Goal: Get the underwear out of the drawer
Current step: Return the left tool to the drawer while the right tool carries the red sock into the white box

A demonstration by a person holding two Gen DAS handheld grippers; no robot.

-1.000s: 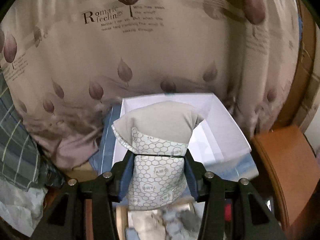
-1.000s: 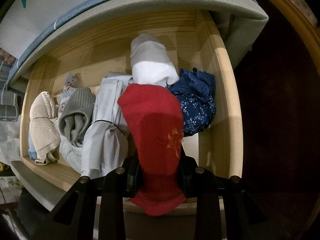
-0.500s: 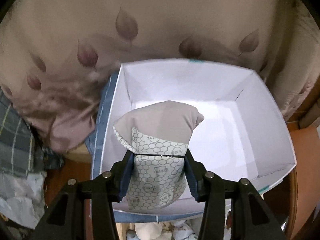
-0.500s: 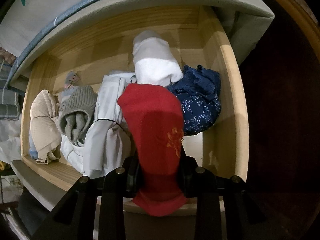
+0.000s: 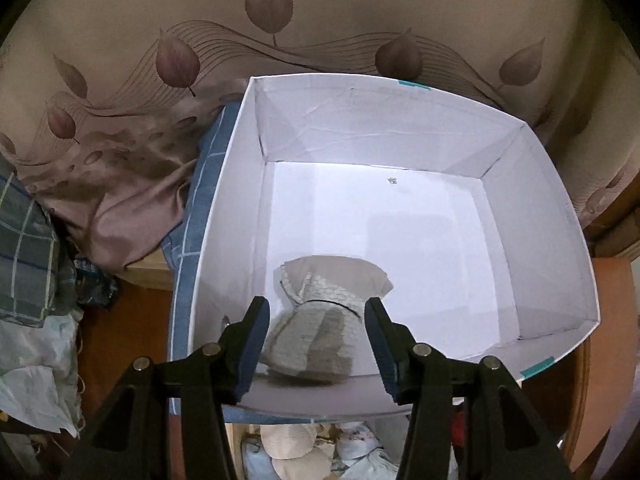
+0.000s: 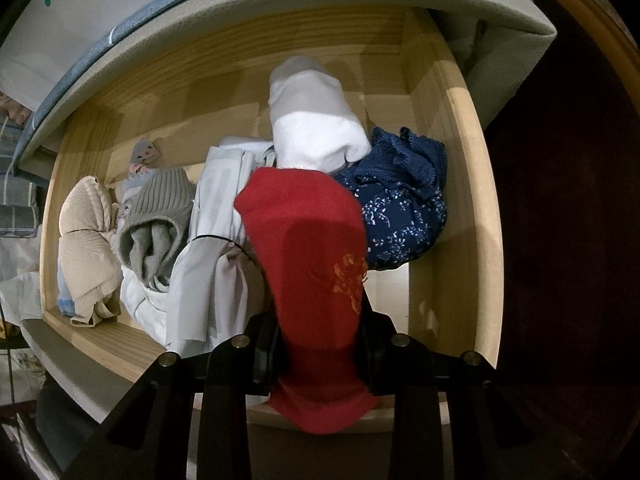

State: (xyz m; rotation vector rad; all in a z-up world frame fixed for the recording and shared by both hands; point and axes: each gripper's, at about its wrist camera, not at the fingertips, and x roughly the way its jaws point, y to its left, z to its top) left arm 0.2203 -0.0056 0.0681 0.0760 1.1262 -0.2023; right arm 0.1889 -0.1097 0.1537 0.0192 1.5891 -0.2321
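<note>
A: What is the biggest thing ahead of the left gripper (image 5: pixel 316 340)?

B: A leaf-print curtain (image 5: pixel 320 32) fills the background beyond it. Below that, straight ahead of the fingers, stands a white open box (image 5: pixel 532 184).

A: And the gripper itself?

B: Its jaws are opening. A rolled bundle of grey underwear with a honeycomb print (image 5: pixel 320 316) sits between the blue pads (image 5: pixel 252 344) on the box floor, at the near wall. There is a gap on the left side, and the right pad looks just beside the cloth, so nothing is pinched.

A: Now the right side?

B: Under the right gripper (image 6: pixel 320 344) lies the wooden drawer (image 6: pixel 452 184), seen from above. Its fingers are nearly closed, clamped on a red folded garment (image 6: pixel 308 248) that stands up between them over the drawer's near edge.

A: What remains inside the drawer?

B: Just left of the gripper is a pale grey bundle (image 6: pixel 216 240). Farther left is a grey ribbed roll (image 6: pixel 160 212), then a beige ribbed piece (image 6: pixel 84 240). Ahead of the fingers is a white and grey roll (image 6: pixel 316 120), and ahead to the right a navy floral piece (image 6: pixel 404 208) against the drawer wall.
</note>
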